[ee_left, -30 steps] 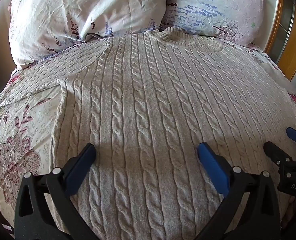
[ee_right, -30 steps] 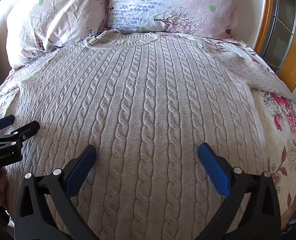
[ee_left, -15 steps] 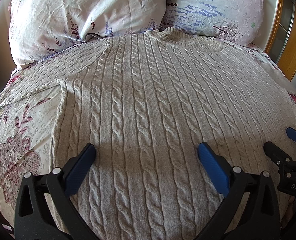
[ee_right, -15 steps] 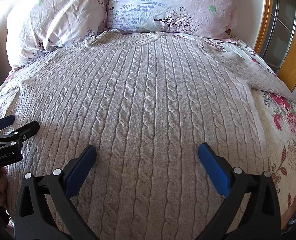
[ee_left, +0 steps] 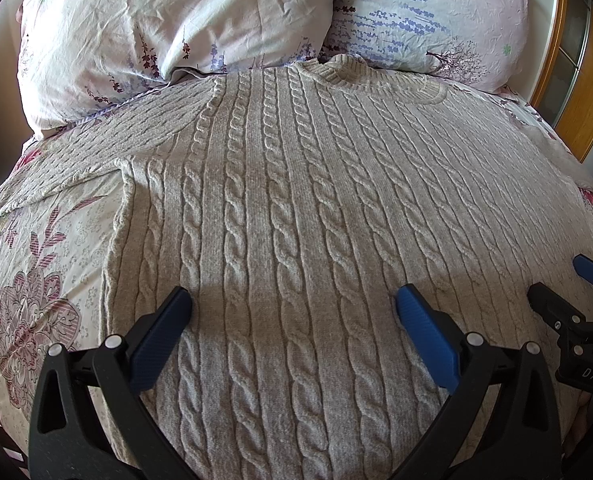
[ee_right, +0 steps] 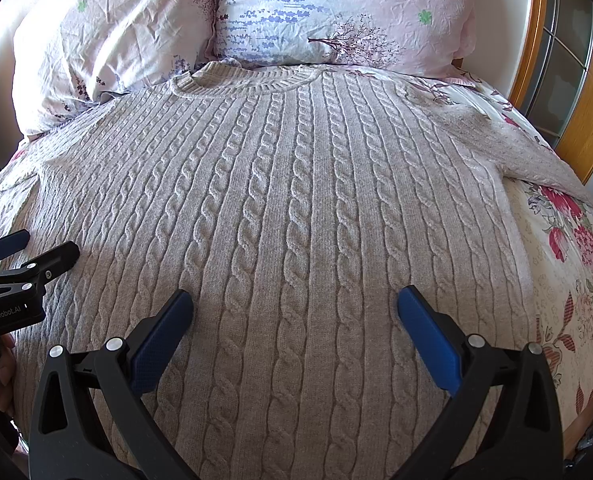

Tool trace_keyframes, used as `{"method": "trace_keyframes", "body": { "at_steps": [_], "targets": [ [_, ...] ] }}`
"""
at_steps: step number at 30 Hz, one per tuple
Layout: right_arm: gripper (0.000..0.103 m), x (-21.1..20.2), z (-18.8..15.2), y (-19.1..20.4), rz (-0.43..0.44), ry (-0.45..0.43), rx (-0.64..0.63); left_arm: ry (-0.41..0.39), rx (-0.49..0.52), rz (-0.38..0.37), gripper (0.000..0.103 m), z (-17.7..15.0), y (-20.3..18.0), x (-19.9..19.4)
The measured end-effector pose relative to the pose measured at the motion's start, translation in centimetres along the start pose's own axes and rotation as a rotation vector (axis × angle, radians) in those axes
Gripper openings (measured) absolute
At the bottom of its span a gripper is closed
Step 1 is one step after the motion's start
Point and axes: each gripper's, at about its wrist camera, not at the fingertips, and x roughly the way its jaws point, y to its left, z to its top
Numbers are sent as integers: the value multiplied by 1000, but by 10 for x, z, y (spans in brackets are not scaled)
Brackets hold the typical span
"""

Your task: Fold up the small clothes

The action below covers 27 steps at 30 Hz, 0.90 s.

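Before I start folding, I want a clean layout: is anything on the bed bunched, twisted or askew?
Nothing stands out. The sweater lies flat and face up on the bedspread, collar toward the pillows, sleeves spread to each side. The left gripper and right gripper are open above its lower part.

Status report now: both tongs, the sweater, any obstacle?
Left tongs open, empty, over sweater. Right tongs open, empty. Sweater flat on bed, unfolded, collar at pillows. No obstacle on it.
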Motion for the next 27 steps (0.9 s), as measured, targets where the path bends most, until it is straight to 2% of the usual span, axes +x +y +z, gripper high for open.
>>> {"method": "trace_keyframes", "body": {
  "at_steps": [22, 27],
  "targets": [
    [102, 0, 0, 0, 2, 5, -7, 0, 0, 0, 101, 0, 0, 0],
    [102, -1, -1, -3, 36, 10, -51, 0, 0, 0, 101, 0, 0, 0]
  ]
}}
